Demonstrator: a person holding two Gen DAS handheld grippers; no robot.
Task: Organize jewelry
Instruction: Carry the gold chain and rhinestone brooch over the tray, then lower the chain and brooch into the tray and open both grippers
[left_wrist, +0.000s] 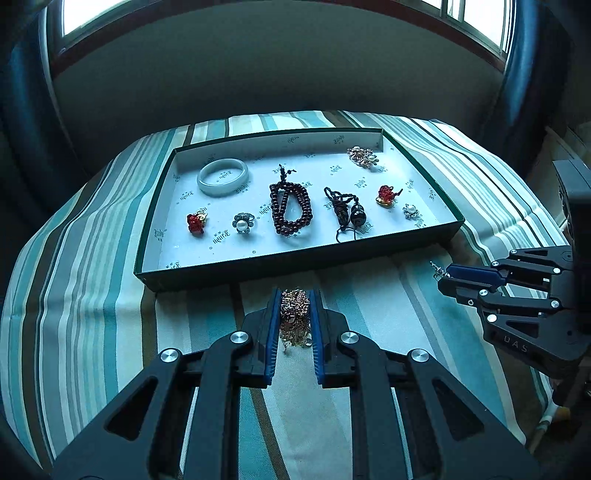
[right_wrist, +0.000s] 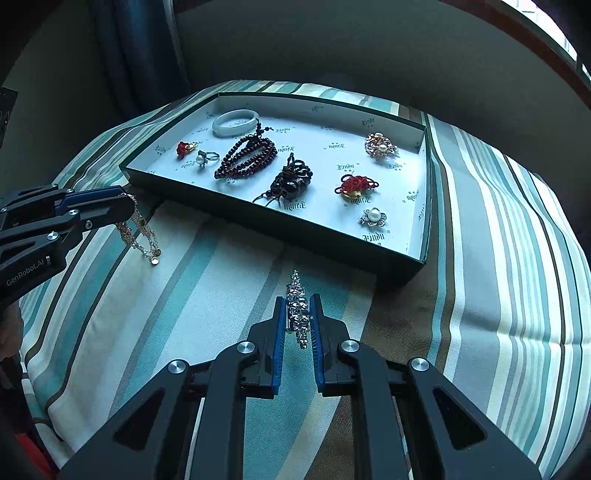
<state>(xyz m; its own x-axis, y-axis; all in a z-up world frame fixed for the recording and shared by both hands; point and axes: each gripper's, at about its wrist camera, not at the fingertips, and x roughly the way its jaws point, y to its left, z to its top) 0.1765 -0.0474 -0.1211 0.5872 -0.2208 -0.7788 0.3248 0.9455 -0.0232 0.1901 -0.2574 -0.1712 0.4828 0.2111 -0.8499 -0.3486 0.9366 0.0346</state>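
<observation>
My left tool (left_wrist: 294, 314) points steeply down over the striped cloth (left_wrist: 92, 295) just in front of the tray (left_wrist: 295, 258), its pads clamped on a bunched gold chain (left_wrist: 294, 317) that dangles clear of the cloth in the right wrist view. My right tool (right_wrist: 298, 317) tilts down beside it and is clamped on a sparkly silver piece (right_wrist: 298, 310). The cloth covers the desk, and the dark-walled tray on it holds a white bangle (left_wrist: 222, 176), a dark bead bracelet (left_wrist: 290, 208), red knots, pearl rings and a brooch (left_wrist: 362, 156), with a dim wall, blue curtains (left_wrist: 524, 66) and bright windows behind.
</observation>
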